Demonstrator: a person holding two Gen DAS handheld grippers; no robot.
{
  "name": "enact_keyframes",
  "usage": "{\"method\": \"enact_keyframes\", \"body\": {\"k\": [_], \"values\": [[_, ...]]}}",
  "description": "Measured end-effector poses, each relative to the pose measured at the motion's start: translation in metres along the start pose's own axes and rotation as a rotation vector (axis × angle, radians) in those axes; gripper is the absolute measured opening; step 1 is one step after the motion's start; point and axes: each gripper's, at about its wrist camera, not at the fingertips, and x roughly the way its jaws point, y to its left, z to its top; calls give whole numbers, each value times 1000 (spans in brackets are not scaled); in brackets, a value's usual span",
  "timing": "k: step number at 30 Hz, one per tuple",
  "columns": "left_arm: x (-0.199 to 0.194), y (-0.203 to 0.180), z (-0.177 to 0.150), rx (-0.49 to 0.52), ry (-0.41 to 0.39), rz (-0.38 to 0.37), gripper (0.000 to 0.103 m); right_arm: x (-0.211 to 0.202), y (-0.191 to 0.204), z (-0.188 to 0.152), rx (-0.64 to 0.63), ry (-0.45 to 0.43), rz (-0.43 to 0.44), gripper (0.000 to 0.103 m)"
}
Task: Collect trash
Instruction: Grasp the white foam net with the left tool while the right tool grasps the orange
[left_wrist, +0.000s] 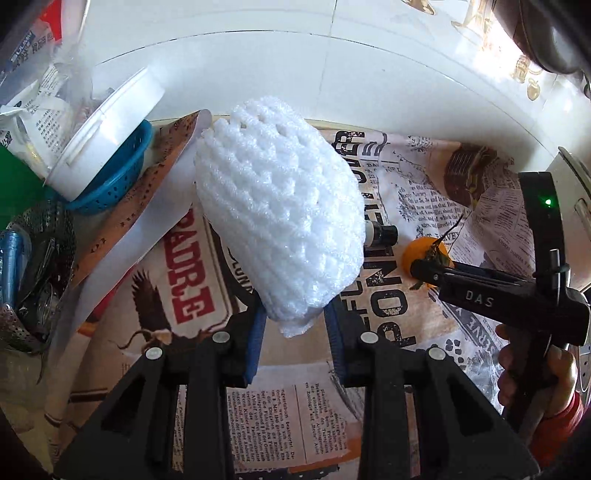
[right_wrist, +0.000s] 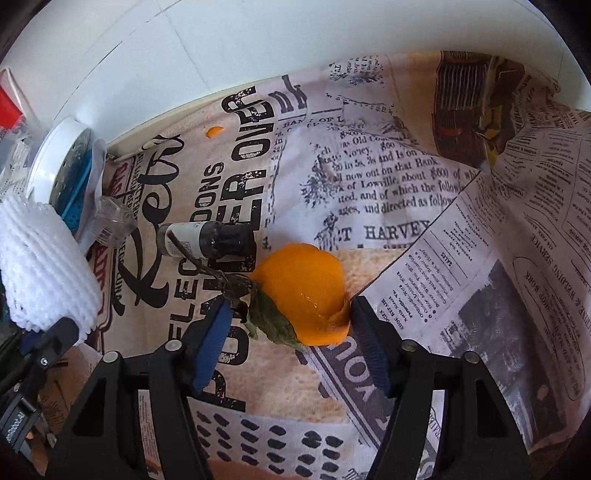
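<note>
My left gripper (left_wrist: 295, 317) is shut on a white foam fruit net (left_wrist: 280, 214) and holds it up above the newspaper-print tablecloth (left_wrist: 207, 373); the net also shows at the left of the right wrist view (right_wrist: 40, 258). My right gripper (right_wrist: 291, 317) has its jaws around an orange peel (right_wrist: 306, 291) with a stem and a dried leaf (right_wrist: 271, 321); the right pad touches the peel, the left pad sits at the stem. The peel rests on the cloth. The right gripper appears in the left wrist view (left_wrist: 424, 267) at the peel (left_wrist: 419, 251).
A small dark bottle (right_wrist: 207, 242) lies on the cloth just beyond the peel. A blue colander (left_wrist: 110, 184) with a white tub (left_wrist: 107, 129) stands at the left, beside a metal strainer (left_wrist: 33, 273) and plastic packaging (left_wrist: 29, 74). A small orange scrap (right_wrist: 215, 131) lies near the cloth's far edge.
</note>
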Motion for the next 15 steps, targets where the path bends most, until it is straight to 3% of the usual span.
{"method": "enact_keyframes", "body": {"k": [5, 8, 15], "values": [[-13, -4, -2, 17, -22, -5, 31, -5, -1, 0, -12, -26, 10, 32], [-21, -15, -2, 26, -37, -16, 31, -16, -3, -4, -12, -44, 10, 24], [-58, -55, -5, 72, -107, -37, 31, -77, -21, -22, 14, -139, 36, 19]]}}
